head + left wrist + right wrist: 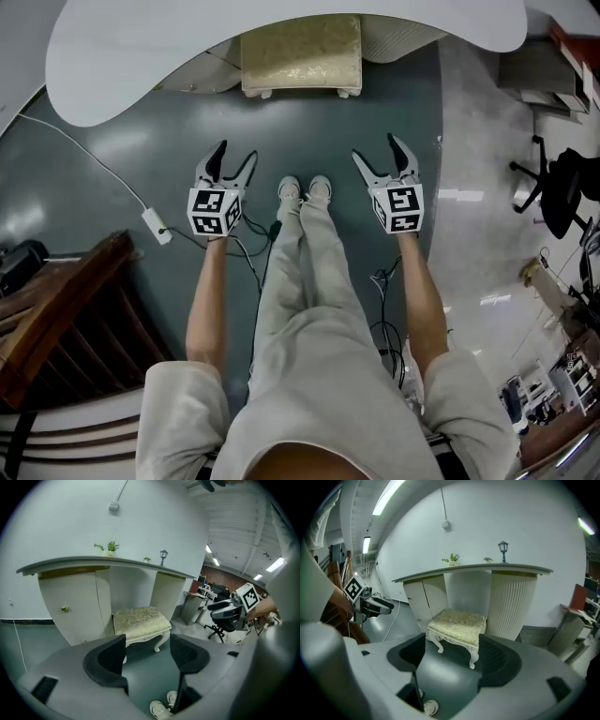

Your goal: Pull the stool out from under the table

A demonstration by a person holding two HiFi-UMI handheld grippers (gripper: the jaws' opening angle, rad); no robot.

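Note:
A white stool [300,54] with a gold patterned cushion stands partly under the white curved table [141,47], its front legs showing. The left gripper view shows the stool [140,624] ahead between the jaws; in the right gripper view the stool [458,626] stands beyond the jaws. My left gripper [234,165] is open, held in the air well short of the stool and to its left. My right gripper [382,156] is open too, short of the stool on its right. Neither touches anything.
The person's legs and white shoes [304,190] stand between the grippers. A white cable with a power strip [156,226] crosses the green floor at left. A dark wooden piece of furniture [56,319] is at lower left, a black office chair [562,187] at right.

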